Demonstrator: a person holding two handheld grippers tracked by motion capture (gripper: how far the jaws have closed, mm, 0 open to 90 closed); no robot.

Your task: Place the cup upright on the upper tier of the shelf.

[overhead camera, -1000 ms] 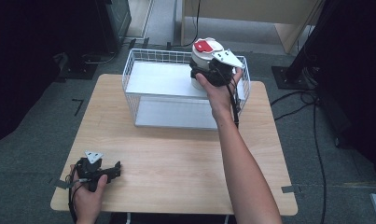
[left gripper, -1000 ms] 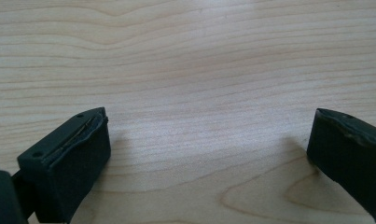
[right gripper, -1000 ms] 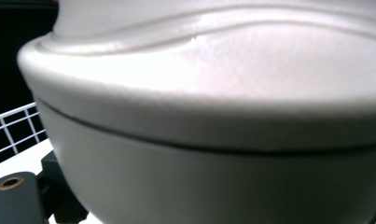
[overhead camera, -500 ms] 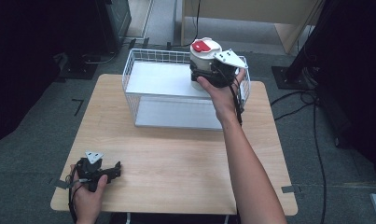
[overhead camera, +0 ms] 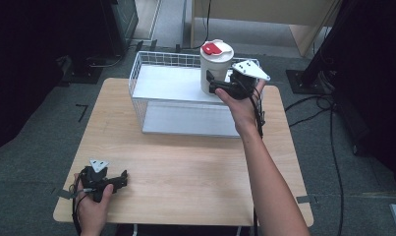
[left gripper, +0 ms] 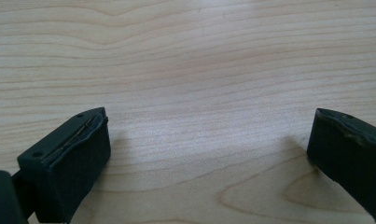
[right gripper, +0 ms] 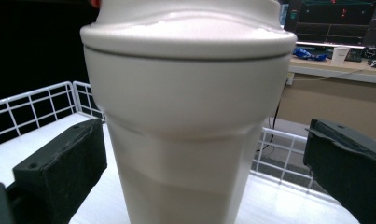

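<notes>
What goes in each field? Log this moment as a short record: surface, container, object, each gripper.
surface: wooden table
container: white wire basket at the table's far side
object: white cup with a lid and red tab, upright in the basket
right gripper: jaws open, either side of the cup, gaps visible in the right gripper view
left gripper: jaws open, nothing between them, low at the table's near left corner

Black stands (overhead camera: 333, 44) around wooden table (overhead camera: 185, 162)
</notes>
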